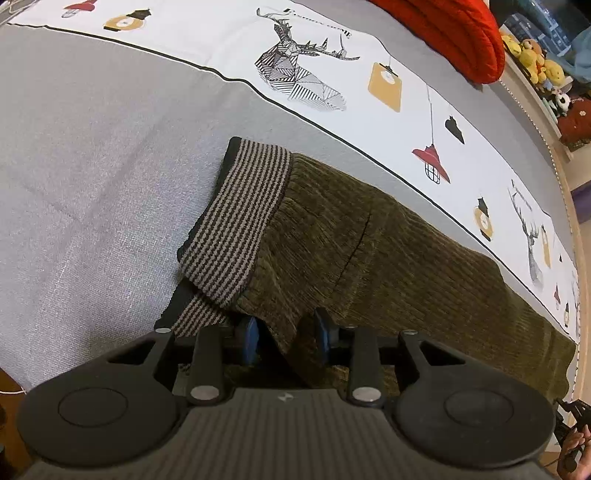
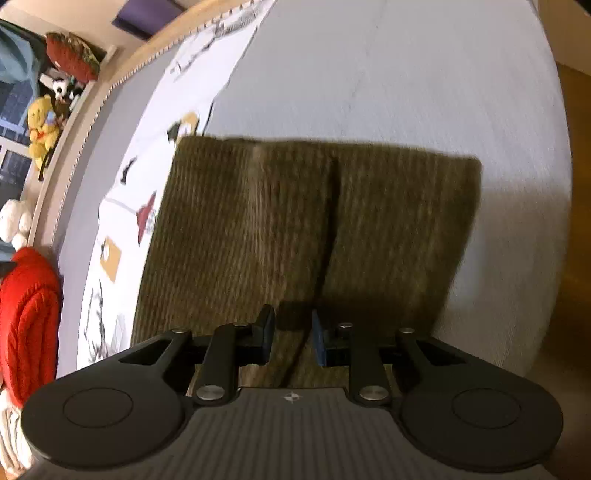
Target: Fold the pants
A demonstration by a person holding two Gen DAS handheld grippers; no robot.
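Olive-brown ribbed pants [image 1: 388, 258] lie on a grey bedspread [image 1: 92, 166], with a brown-and-black striped waistband [image 1: 240, 214] at their left end. My left gripper [image 1: 288, 332] is shut on a fold of the pants fabric just below the waistband. In the right wrist view the pants [image 2: 314, 229] stretch away from me, blurred, with a seam down the middle. My right gripper [image 2: 293, 339] is shut on the near edge of the pants, fabric pinched between its blue pads [image 2: 318, 343].
A white printed band with deer and lamps [image 1: 314, 74] crosses the bedspread beyond the pants. A red knit garment [image 1: 454, 33] lies at the far side; it also shows in the right wrist view [image 2: 29, 317]. Plush toys [image 2: 42, 125] sit on a shelf past the bed edge.
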